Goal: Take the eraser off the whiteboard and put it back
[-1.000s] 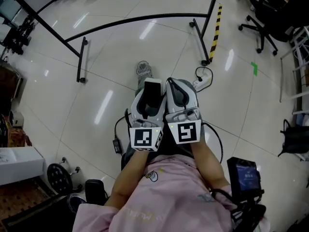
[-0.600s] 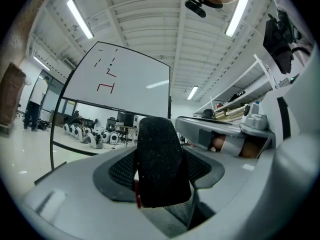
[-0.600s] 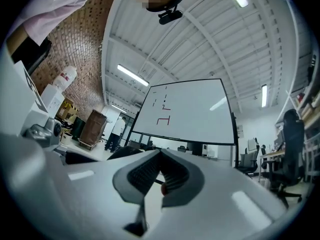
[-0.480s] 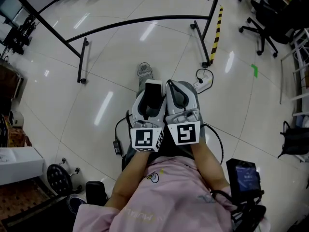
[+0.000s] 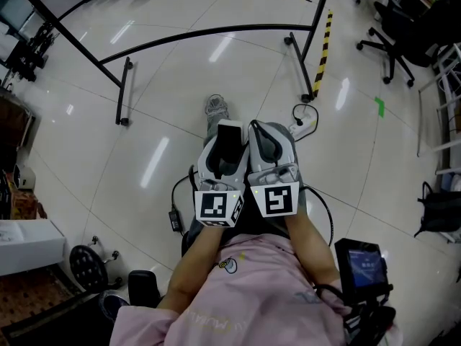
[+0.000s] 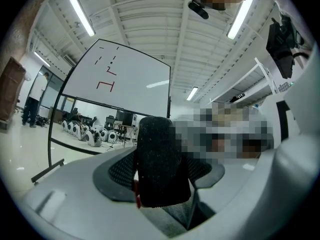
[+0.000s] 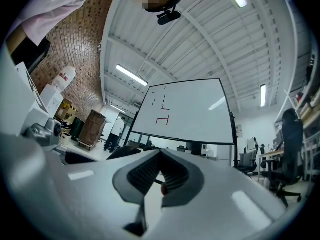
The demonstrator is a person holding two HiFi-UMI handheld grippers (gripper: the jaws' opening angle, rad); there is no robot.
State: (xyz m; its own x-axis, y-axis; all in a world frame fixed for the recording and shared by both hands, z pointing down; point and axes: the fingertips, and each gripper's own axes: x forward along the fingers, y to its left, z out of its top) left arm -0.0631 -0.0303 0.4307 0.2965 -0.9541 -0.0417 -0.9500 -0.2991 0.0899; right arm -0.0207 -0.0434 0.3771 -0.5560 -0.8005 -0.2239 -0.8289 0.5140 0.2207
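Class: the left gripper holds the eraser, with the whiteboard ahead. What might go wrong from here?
1. The eraser sticks out well past the left gripper's jaws, so it may tilt or slip when pressed to the whiteboard.
2. It could smear the red marks if it brushes them.
3. The power strip and cable lie on the floor ahead: a possible trip.

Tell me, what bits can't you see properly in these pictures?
- Marks on the whiteboard: too small to read in either tool view.
- Whiteboard face: outside the head view, which looks down; only a black floor stand shows there.
- Lower end of the eraser: left tool view, sunk behind the body of the left tool.
- Room right of the eraser: left tool view, covered by a mosaic patch.
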